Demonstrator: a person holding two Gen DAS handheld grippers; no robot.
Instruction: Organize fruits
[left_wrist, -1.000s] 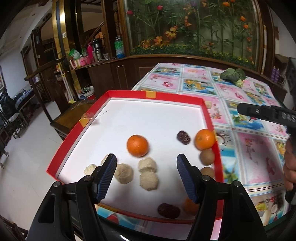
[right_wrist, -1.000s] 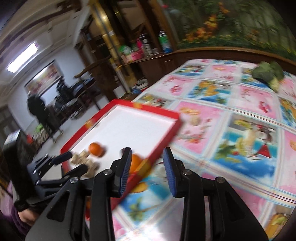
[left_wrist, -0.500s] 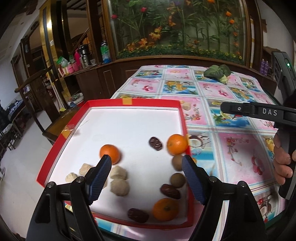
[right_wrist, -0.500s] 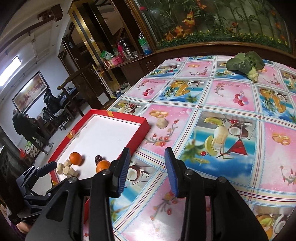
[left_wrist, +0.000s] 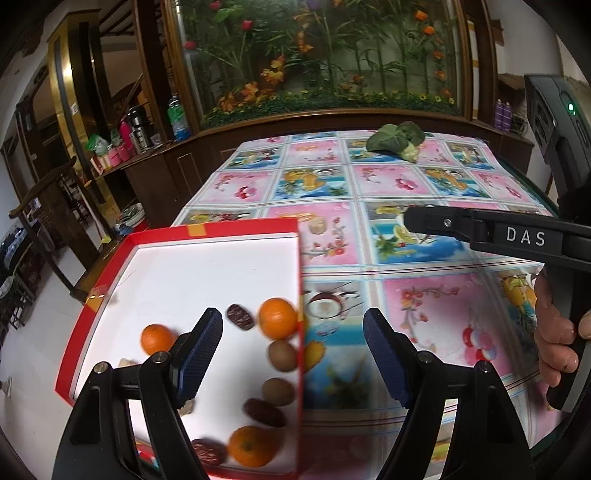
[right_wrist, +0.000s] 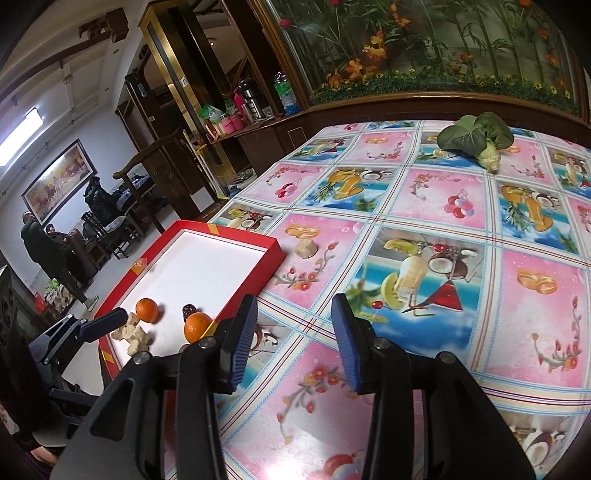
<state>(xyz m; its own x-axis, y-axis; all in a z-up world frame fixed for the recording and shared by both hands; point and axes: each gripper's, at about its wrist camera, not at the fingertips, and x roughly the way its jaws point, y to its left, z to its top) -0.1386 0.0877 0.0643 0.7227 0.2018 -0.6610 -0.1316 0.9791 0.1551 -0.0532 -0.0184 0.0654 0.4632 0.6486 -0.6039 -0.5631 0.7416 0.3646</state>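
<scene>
**Ana:** Wooden cabinets and a glass case of flowers stand behind the table, whose fruit-print cloth covers it edge to edge. What sits at its left edge?

**Ben:** A red tray with a white floor. In the left wrist view its near end is cut off by the left gripper, whose jaws stand wide apart with nothing between them.

**Ana:** And the fruit?

**Ben:** All toward the tray's near end and right wall. Going left to right: an orange, a dark date, then a second orange against the right wall. Below that, two brown kiwis, another date, a third orange. They are blurred, so the brown ones are hard to name for sure.

**Ana:** Anything hidden?

**Ben:** Pale lumps near the left finger are mostly covered there. The right wrist view shows them plainly as a cluster at the tray's near-left corner, but it hides the kiwis and the near orange behind the right gripper, also spread open and empty.

**Ana:** What else does that view add?

**Ben:** One pale lump on the cloth just beyond the tray's far-right corner, people standing in the room at far left, and a leafy green vegetable near the table's far edge.
</scene>
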